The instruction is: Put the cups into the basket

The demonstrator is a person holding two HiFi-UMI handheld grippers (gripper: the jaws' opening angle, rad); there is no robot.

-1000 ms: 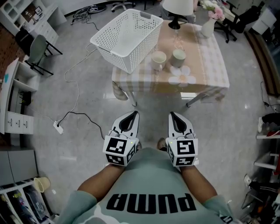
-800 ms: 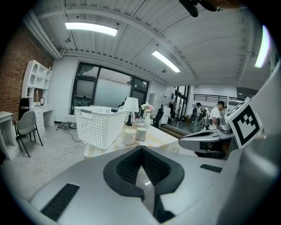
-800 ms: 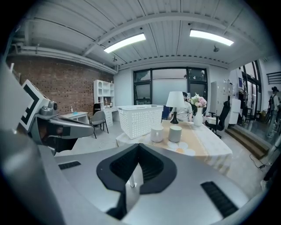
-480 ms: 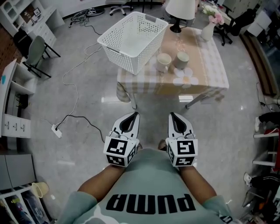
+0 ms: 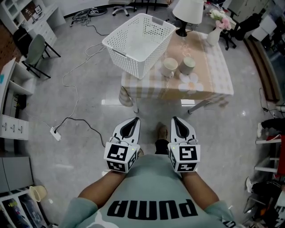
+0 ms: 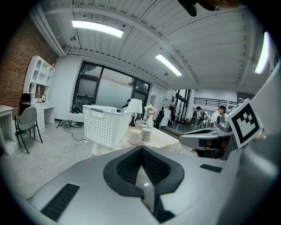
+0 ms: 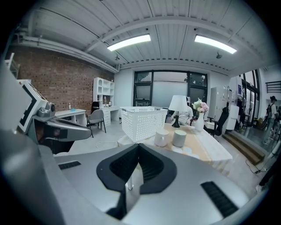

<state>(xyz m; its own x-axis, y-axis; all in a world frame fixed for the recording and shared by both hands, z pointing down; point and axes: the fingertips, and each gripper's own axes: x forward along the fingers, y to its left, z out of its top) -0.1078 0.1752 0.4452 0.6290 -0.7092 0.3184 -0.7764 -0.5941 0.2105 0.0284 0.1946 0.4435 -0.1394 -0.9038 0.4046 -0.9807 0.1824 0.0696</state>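
Note:
Two pale cups stand side by side on a table with a checked cloth [image 5: 213,84]: a cream cup [image 5: 169,67] [image 6: 134,136] [image 7: 161,137] and a greyish cup [image 5: 187,65] [image 6: 146,133] [image 7: 179,138]. A white perforated basket [image 5: 140,40] [image 6: 105,125] [image 7: 142,121] sits on the table's left end, overhanging it. My left gripper [image 5: 132,120] [image 6: 140,148] and right gripper [image 5: 174,120] [image 7: 138,146] are held close to my body, well short of the table. Both are shut with nothing between their jaws.
A lamp [image 5: 189,11] and a vase of flowers [image 5: 215,31] stand at the table's far end. A cable and power strip [image 5: 55,133] lie on the floor at left. A chair [image 5: 38,49] and white shelving [image 5: 11,107] line the left side.
The table, basket and cups have drawn closer and shifted slightly right in the head view as I step toward them. A shoe now shows between the grippers. Both grippers stay shut.

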